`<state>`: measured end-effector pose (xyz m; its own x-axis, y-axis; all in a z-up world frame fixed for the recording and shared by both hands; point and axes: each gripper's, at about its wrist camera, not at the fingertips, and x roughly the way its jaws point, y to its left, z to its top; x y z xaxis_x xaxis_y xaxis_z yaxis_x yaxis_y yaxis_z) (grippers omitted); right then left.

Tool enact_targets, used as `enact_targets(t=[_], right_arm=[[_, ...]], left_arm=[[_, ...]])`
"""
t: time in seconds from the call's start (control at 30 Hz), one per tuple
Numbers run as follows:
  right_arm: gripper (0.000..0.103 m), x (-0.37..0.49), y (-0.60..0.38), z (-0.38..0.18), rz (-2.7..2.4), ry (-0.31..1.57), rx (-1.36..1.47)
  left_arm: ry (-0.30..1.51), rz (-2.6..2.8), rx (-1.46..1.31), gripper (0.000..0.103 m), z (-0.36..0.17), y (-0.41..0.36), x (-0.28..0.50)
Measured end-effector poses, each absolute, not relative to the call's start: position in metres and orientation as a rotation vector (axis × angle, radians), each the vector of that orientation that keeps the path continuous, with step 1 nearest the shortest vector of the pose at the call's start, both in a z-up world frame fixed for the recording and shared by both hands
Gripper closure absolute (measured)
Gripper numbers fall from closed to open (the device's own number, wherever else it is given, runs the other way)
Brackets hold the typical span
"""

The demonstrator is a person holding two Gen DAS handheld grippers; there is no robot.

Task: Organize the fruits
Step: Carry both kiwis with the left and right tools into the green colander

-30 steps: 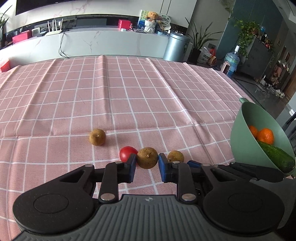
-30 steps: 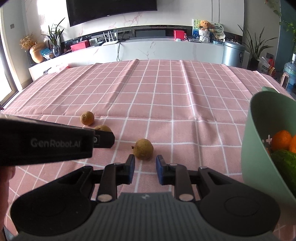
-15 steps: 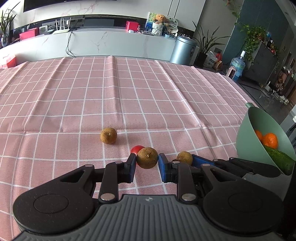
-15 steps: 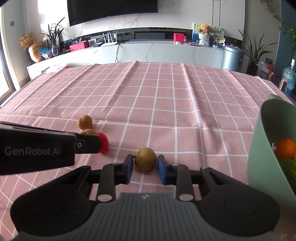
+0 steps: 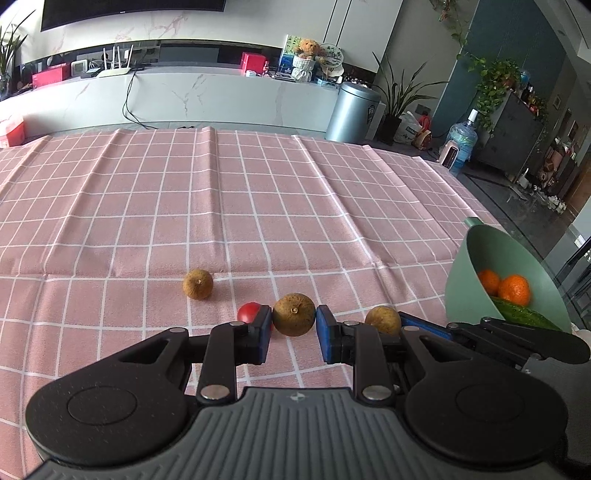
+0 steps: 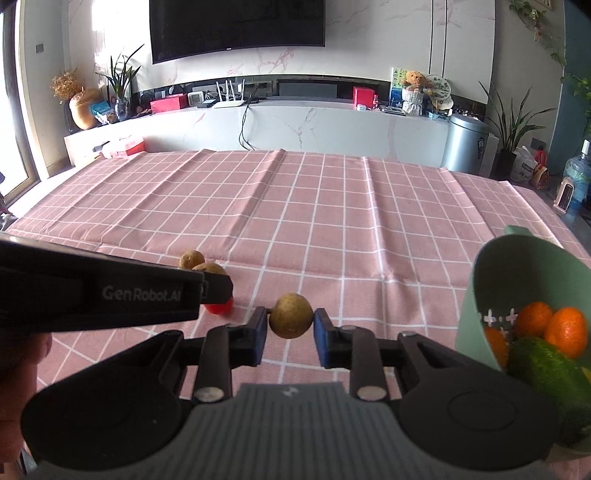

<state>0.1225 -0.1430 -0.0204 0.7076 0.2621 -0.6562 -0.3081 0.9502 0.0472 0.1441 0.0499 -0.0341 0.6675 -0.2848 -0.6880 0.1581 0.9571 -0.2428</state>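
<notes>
the left gripper (image 5: 294,329) is pinching a brown fruit (image 5: 294,314) above the pink checked tablecloth (image 5: 258,206), while the right gripper (image 6: 290,326) is clamping another brown fruit (image 6: 290,315) beside the green bowl (image 6: 517,266) that is holding oranges (image 6: 565,330) and a cucumber (image 6: 546,384).

A pink checked tablecloth (image 6: 332,206) covers the table. Behind it a white marble console (image 6: 314,125) runs along a marble wall bearing a dark television (image 6: 236,26). A steel bin (image 6: 465,142) stands beside potted plants; daylight enters from the left window (image 6: 11,110).
</notes>
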Motion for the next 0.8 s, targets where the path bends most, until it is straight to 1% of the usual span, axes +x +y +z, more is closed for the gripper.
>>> enact_targets(t=[0.23,0.47,0.63,0.8], right_arm=[[0.081,0.102,-0.177,0.016,0.266,0.676,-0.050],[0.081,0.082,-0.225,0.041,0.179,0.652,-0.041],[0.080,0.084,-0.272,0.048,0.085,0.693,-0.014],[0.080,0.096,-0.303,0.047,0.014,0.747,-0.054]], left_arm=[[0.774,-0.332,-0.135,0.074,-0.011,0.014,0.136],[0.759,-0.404,-0.120,0.074,0.008,-0.028,0.137],[0.759,-0.470,-0.045,0.074,0.019,-0.066,0.146],[0.794,-0.524,0.058,0.074,0.015,-0.107,0.158]])
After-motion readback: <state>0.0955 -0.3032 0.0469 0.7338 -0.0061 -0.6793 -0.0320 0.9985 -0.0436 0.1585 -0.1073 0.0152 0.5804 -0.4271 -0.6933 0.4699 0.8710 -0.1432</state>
